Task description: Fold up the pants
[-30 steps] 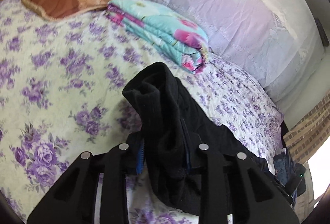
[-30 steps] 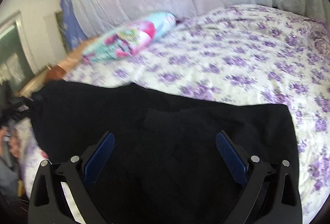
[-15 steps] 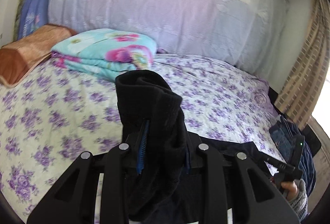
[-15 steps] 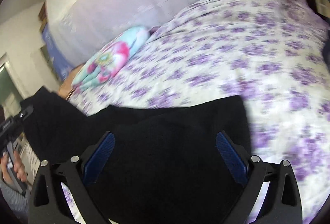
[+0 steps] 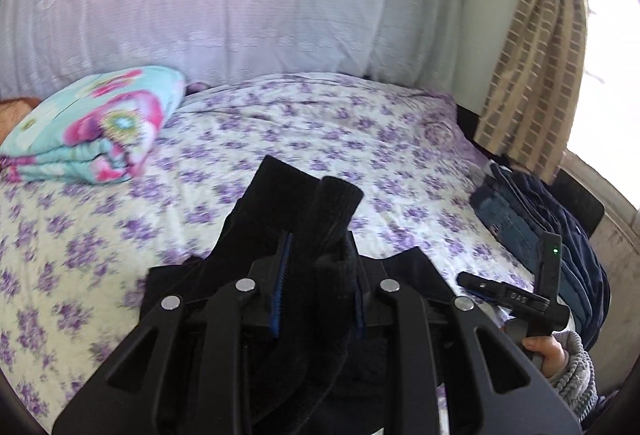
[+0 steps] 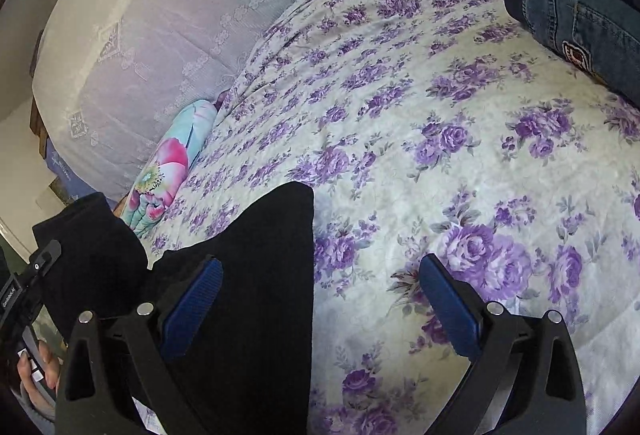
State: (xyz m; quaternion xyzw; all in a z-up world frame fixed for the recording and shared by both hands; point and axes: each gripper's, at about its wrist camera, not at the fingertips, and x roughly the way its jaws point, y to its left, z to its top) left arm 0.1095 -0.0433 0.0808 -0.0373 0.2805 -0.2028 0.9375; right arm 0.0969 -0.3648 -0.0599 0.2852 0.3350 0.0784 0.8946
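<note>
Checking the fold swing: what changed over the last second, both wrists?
The left gripper, clamped on a bunch of the black pants, has swung from the orange pillow side toward the jeans end. Under the right gripper the pants slid left; bedspread now shows between its fingers. Unchanged: left grip, right gripper open, folded floral blanket in place.

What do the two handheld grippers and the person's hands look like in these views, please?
Both the left gripper and right gripper are matte black plastic with cut-out linkages, silver round rivets and blue ribbed finger pads. The right gripper's handle shows a green light and white lettering. The right hand wears a grey knitted cuff. No cables are visible.
</note>
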